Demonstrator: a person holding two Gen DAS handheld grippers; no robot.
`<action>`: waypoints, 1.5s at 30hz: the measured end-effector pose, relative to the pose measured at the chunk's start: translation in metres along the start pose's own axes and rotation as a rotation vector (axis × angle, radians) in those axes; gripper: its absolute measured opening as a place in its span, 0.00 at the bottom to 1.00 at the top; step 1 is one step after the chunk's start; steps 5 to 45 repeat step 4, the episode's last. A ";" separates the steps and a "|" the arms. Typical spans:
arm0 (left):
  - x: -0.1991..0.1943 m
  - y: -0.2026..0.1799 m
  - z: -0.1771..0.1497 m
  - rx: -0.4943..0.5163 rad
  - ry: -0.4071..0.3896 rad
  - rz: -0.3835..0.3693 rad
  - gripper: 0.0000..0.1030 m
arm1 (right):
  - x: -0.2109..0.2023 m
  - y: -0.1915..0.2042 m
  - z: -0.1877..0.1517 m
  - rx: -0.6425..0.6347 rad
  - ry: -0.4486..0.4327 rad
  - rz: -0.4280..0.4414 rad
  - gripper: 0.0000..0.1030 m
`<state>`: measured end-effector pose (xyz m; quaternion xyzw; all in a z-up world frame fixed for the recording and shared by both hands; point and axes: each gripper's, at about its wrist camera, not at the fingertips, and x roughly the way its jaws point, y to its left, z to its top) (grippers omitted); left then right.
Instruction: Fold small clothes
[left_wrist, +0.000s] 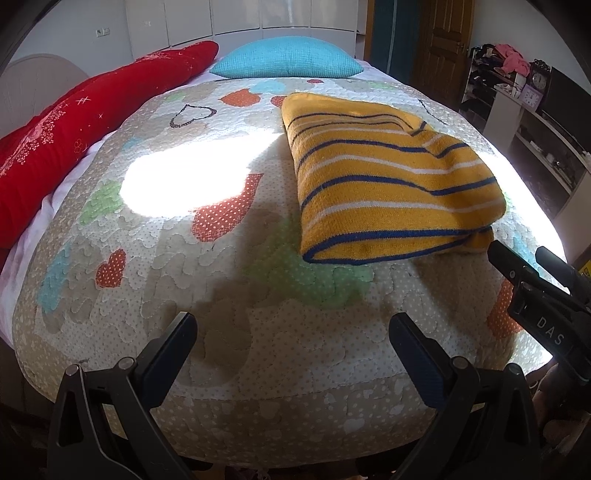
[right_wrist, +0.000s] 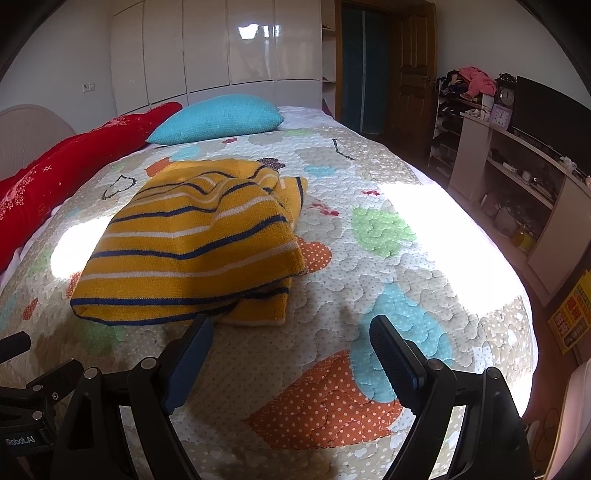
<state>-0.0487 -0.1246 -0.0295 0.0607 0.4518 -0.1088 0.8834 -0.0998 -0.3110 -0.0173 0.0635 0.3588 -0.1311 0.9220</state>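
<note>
A yellow knitted garment (left_wrist: 388, 181) with blue and white stripes lies folded on the quilted bedspread (left_wrist: 229, 288). It also shows in the right wrist view (right_wrist: 195, 243). My left gripper (left_wrist: 291, 332) is open and empty, above the quilt in front of and left of the garment. My right gripper (right_wrist: 291, 336) is open and empty, just in front of the garment's near right corner. The right gripper also shows at the right edge of the left wrist view (left_wrist: 524, 260).
A red blanket (left_wrist: 74, 136) lies along the bed's left side and a turquoise pillow (left_wrist: 288, 59) at the far end. Shelves and a desk (right_wrist: 517, 177) with clocks stand to the right of the bed. Bright sun patches fall on the quilt.
</note>
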 end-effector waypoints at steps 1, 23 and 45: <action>0.000 0.000 0.000 0.000 0.000 0.001 1.00 | 0.000 0.001 0.000 -0.003 -0.001 0.000 0.87; 0.000 0.001 0.000 -0.004 0.002 0.006 1.00 | 0.000 0.002 0.000 -0.006 0.001 0.000 0.87; 0.000 0.001 0.000 -0.004 0.002 0.006 1.00 | 0.000 0.002 0.000 -0.006 0.001 0.000 0.87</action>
